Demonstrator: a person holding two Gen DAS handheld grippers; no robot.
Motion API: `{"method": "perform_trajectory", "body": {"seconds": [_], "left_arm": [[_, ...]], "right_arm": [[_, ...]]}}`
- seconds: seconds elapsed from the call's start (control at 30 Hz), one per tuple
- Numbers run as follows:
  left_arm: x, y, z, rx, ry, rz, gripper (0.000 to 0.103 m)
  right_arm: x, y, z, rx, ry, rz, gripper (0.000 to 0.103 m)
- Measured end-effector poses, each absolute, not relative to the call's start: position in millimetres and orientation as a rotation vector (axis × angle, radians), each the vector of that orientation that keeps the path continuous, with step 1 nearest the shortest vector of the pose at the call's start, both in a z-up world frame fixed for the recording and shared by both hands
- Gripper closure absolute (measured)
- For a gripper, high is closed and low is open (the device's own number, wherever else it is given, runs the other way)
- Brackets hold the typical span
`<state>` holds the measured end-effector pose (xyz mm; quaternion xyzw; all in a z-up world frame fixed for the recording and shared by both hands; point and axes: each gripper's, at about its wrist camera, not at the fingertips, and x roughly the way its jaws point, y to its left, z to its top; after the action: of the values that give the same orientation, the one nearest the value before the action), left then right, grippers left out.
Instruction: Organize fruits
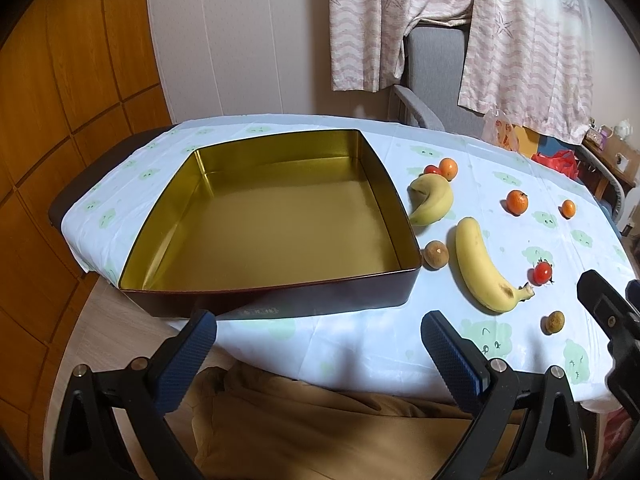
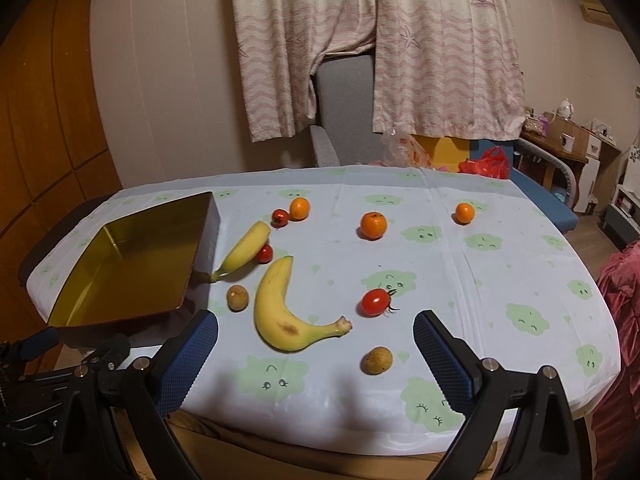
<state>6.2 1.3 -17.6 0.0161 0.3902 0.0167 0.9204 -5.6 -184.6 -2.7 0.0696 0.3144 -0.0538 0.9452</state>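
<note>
Shiny metal, soft cloth, wood

Glossy gold-lined square metal tin (image 1: 276, 216); matt printed white cotton tablecloth (image 2: 500, 280); dimpled blue rubber finger pads (image 2: 188, 364); polished brown wooden wall panels (image 1: 72, 92).

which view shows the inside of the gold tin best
The left wrist view: the tin fills the middle of the frame, so its whole bare floor and all four walls show. The right wrist view catches it only obliquely at the left edge, with its near corner cut off.

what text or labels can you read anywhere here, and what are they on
None that can be read.
Tin: pale marks on its dark front wall, too blurred to read.
Clear plastic bag behind the table: red print, too blurred to read.
Tablecloth: only green cloud faces, no words.
Bananas, oranges and tomatoes: no stickers in view.
</note>
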Motion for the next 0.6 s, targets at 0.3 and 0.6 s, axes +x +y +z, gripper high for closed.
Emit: {"method": "perform_trajectory", "body": {"seconds": [0.3,0.6], "left_arm": [[6,1,-20,0.034,0.804,0.035,0.000],[7,2,-24,0.020,0.828,0.010,0.000]], "right_arm": [[-8,-189,-3,0.143,0.642,-0.124,0.007],[-6,-209,-9,0.173,0.672,-0.167,0.009]]}}
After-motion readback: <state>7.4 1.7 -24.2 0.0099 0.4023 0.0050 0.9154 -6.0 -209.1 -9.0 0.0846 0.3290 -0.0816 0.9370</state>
